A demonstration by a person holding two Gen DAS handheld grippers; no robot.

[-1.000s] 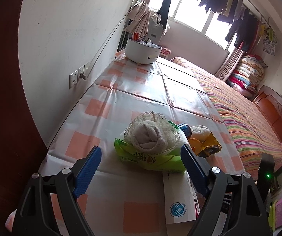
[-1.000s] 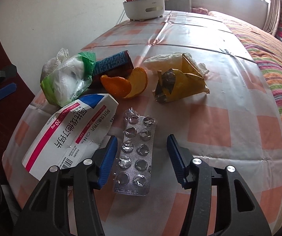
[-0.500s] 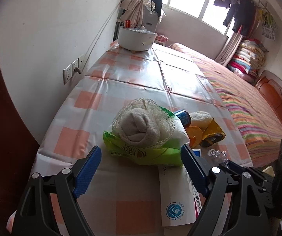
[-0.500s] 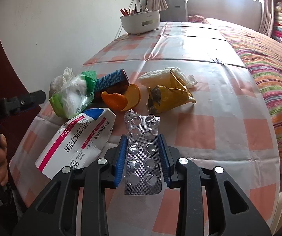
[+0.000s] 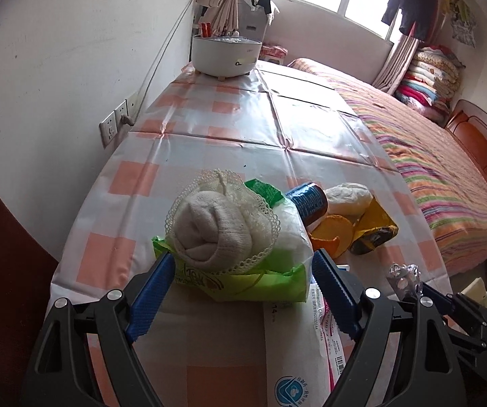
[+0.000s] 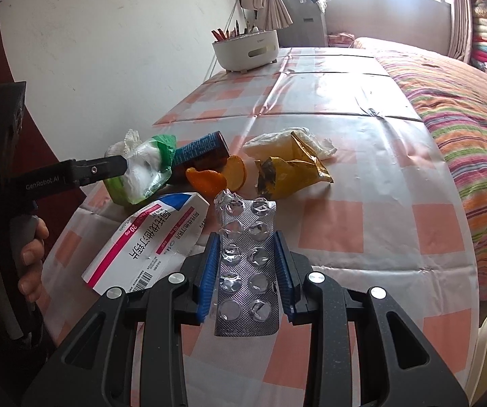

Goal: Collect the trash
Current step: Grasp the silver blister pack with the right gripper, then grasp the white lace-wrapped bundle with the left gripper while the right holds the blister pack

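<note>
Gripping a spent silver foil blister pack [image 6: 247, 264] by its two long edges, the right gripper [image 6: 246, 273] had its blue jaws clenched on the pack above the near edge of the table [image 6: 362, 156], which wore a glossy orange-and-white checked cloth. The left gripper [image 5: 240, 293] stood with its jaws released and spread wide, one to each side of a crumpled green plastic bag [image 5: 243, 279]; the pads did not press on it. A rolled cream lace-trimmed cloth [image 5: 216, 224] lay on top of that bag. A torn white medicine box with a magenta stripe [image 6: 148, 237] lay flat near the near left corner, just beside the bag. Behind it sat a dark blue-labelled bottle [image 6: 202, 152], orange peel pieces [image 6: 216, 176], a crumpled yellow foil wrapper [image 6: 294, 169] and a wadded white tissue [image 6: 277, 140]. A white round tub of utensils [image 6: 247, 51] stood at the far edge.
</note>
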